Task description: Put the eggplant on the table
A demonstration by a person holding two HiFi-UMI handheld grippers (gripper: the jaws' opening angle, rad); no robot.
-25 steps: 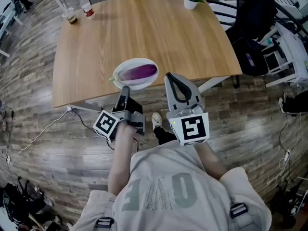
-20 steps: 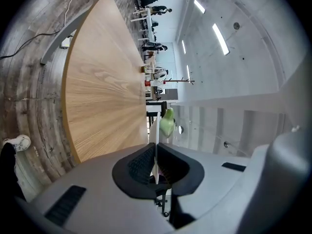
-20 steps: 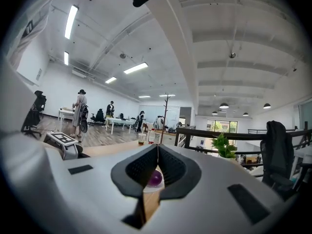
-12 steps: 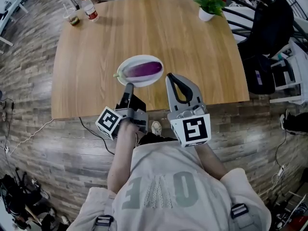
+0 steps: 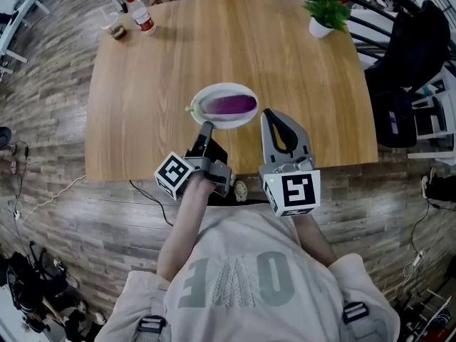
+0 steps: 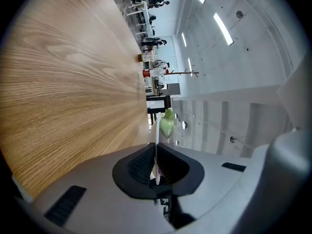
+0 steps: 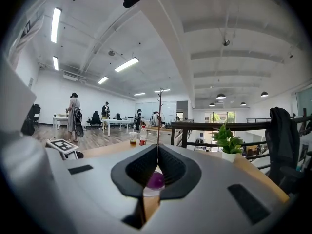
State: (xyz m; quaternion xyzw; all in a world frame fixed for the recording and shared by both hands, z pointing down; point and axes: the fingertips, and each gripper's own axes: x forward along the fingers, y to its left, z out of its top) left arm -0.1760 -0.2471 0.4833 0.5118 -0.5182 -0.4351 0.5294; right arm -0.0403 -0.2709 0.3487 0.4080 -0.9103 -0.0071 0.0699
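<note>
We're standing at the near edge of a wood table (image 5: 157, 84) w/ a gripper in each hand. The right gripper (image 5: 273, 113) is hovering just beside the plate, jaws pressing together on nothing. The left gripper (image 5: 207, 127) is clamping the near rim of a white plate (image 5: 224, 122); can't tell if it's resting on the wood. The purple eggplant (image 5: 229, 105) is lying on that plate. A potted plant (image 5: 324, 9) & a bottle (image 5: 142, 14) are sitting at the far corners.
</note>
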